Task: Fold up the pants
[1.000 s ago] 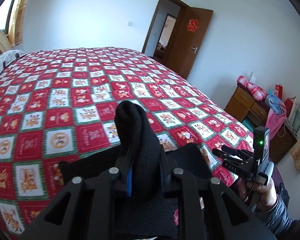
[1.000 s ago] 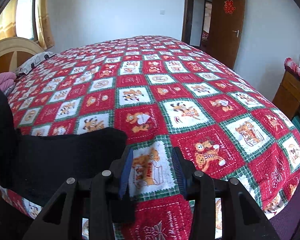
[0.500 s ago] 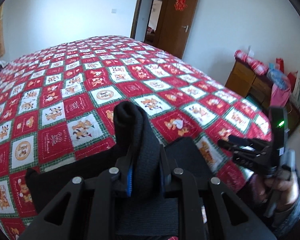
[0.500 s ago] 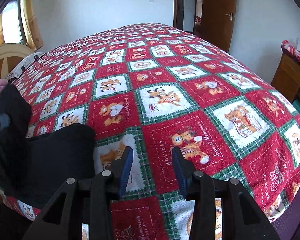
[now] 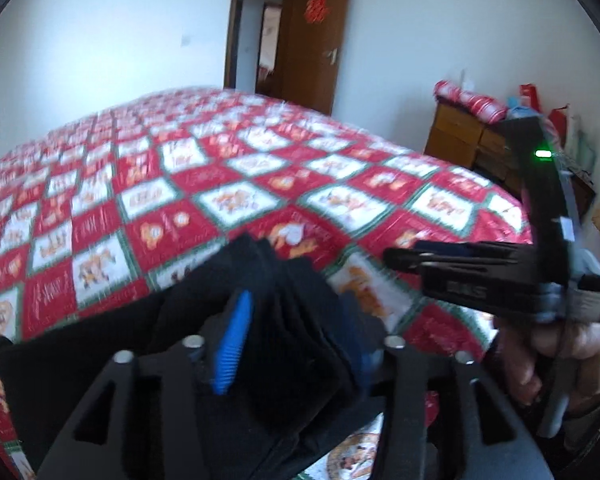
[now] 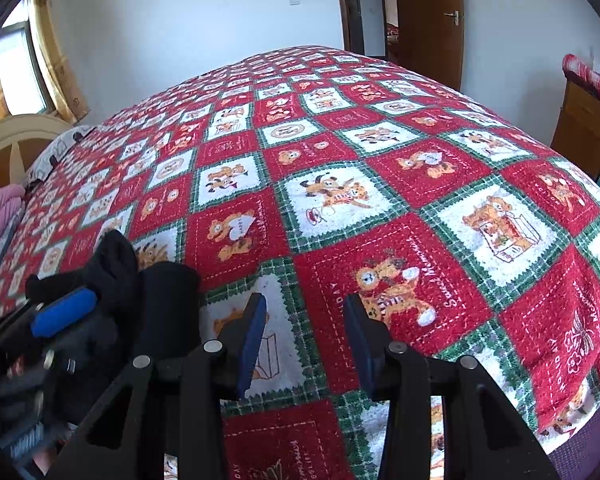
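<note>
The black pants (image 5: 100, 360) lie at the near edge of the bed, with a thick folded bundle (image 5: 292, 280) standing up between the fingers of my left gripper (image 5: 296, 320). Its jaws are opening; the left blue pad (image 5: 234, 344) shows bare and no longer presses the cloth. In the right wrist view the left gripper (image 6: 64, 314) sits at the lower left against the pants (image 6: 168, 300). My right gripper (image 6: 306, 320) is open over the bedspread just right of the pants, with nothing between its pads. It also shows from the side as the right gripper (image 5: 420, 258), held by a hand (image 5: 556, 352).
A red, white and green patchwork bedspread (image 6: 380, 160) covers the whole bed. A wooden dresser (image 5: 460, 136) piled with cloth stands right of the bed. A brown door (image 5: 316, 32) is open at the far wall. A headboard (image 6: 16, 140) and pink bedding (image 6: 0, 216) are at the left.
My left gripper carried the pants' fold to the right and lower, then its jaws spread and let the cloth loose. The right gripper shifted slightly and stayed open.
</note>
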A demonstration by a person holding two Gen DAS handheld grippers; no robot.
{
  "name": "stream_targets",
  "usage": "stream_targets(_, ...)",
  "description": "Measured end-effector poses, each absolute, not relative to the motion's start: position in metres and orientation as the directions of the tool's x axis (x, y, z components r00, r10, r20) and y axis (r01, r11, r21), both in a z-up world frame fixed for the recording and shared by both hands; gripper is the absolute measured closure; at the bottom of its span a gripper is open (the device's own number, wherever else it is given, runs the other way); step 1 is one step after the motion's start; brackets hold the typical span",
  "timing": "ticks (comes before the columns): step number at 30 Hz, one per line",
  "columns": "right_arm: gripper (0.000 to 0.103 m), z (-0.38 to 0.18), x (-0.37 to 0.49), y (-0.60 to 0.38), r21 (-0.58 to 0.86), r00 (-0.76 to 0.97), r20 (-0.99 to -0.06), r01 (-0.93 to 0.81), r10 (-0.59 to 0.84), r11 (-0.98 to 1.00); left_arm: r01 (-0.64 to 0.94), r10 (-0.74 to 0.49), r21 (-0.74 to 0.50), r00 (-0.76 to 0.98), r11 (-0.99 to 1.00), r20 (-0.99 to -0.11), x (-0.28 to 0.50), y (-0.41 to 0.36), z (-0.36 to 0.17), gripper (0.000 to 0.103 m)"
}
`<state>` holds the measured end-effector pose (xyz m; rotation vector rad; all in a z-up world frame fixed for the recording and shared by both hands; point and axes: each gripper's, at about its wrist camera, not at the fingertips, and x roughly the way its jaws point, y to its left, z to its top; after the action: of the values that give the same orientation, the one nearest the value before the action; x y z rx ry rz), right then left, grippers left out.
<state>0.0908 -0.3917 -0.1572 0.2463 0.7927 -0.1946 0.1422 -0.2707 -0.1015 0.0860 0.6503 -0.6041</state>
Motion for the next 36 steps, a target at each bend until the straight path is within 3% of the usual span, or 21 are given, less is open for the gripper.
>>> stream_targets(2, 0.061, -0.153, 0.089, -0.395, 0.157, 0.692, -0.717, 0.275, -0.083, 0.948, 0.558, -0.501, -0.076, 0.667, 0.826, -0.551, 0.132, -0.262, -0.09, 0.041)
stream_targets(4, 0.061, -0.146, 0.085, -0.396, 0.193, 0.705, -0.706, 0.275, -0.061, 0.942, 0.517, -0.468, -0.052, 0.722, 0.854, -0.51, 0.127, -0.242, -0.079, 0.027)
stream_targets(6, 0.061, -0.133, 0.079, -0.392, 0.238, 0.734, -0.678, 0.254, -0.027, 0.937, 0.489, -0.446, -0.046, 0.748, 0.871, -0.492, 0.127, -0.223, -0.076, 0.024)
stream_targets(7, 0.053, -0.127, 0.075, -0.387, 0.265, 0.752, -0.659, 0.236, -0.003, 0.935, 0.466, -0.42, -0.029, 0.766, 0.884, -0.486, 0.128, -0.212, -0.076, 0.024)
stream_targets(8, 0.039, -0.123, 0.072, -0.379, 0.294, 0.767, -0.641, 0.209, 0.03, 0.933, 0.432, -0.38, -0.006, 0.789, 0.902, -0.483, 0.129, -0.202, -0.078, 0.024)
stream_targets(9, 0.034, -0.12, 0.07, -0.371, 0.313, 0.776, -0.628, 0.188, 0.055, 0.931, 0.397, -0.341, 0.018, 0.81, 0.918, -0.477, 0.13, -0.192, -0.08, 0.024)
stream_targets(12, 0.033, -0.117, 0.065, -0.333, 0.337, 0.8, -0.58, 0.066, 0.152, 0.939, 0.302, -0.248, 0.034, 0.836, 0.953, -0.489, 0.135, -0.159, -0.097, 0.021)
stream_targets(15, 0.033, -0.128, 0.07, -0.296, 0.24, 0.772, -0.617, 0.0, 0.152, 0.971, 0.241, -0.224, -0.039, 0.815, 0.97, -0.534, 0.143, -0.13, -0.118, 0.021)
stream_targets(16, 0.034, -0.138, 0.075, -0.29, 0.209, 0.748, -0.652, 0.021, 0.123, 0.978, 0.224, -0.216, -0.052, 0.811, 0.973, -0.544, 0.145, -0.123, -0.125, 0.021)
stream_targets(18, 0.05, -0.153, 0.081, -0.295, 0.227, 0.713, -0.69, 0.049, 0.125, 0.973, 0.21, -0.214, -0.073, 0.802, 0.975, -0.557, 0.146, -0.116, -0.136, 0.018)
stream_targets(20, 0.084, -0.162, 0.085, -0.3, 0.233, 0.685, -0.717, 0.063, 0.128, 0.97, 0.182, -0.211, -0.108, 0.785, 0.977, -0.583, 0.152, -0.109, -0.148, 0.015)
stream_targets(23, 0.09, -0.159, 0.081, -0.305, 0.243, 0.687, -0.71, 0.036, 0.152, 0.969, 0.156, -0.226, -0.168, 0.764, 0.973, -0.604, 0.157, -0.1, -0.161, 0.01)
stream_targets(25, 0.091, -0.151, 0.078, -0.302, 0.22, 0.694, -0.704, 0.013, 0.15, 0.975, 0.141, -0.227, -0.187, 0.76, 0.972, -0.609, 0.158, -0.097, -0.165, 0.004)
stream_targets(29, 0.091, -0.137, 0.065, -0.301, 0.16, 0.692, -0.713, -0.001, 0.116, 0.987, 0.137, -0.229, -0.193, 0.753, 0.972, -0.617, 0.158, -0.094, -0.169, 0.001)
stream_targets(36, 0.091, -0.171, 0.078, -0.32, 0.065, 0.564, -0.825, 0.041, 0.031, 0.997, 0.162, -0.246, -0.188, 0.723, 0.969, -0.645, 0.161, -0.102, -0.18, 0.0)
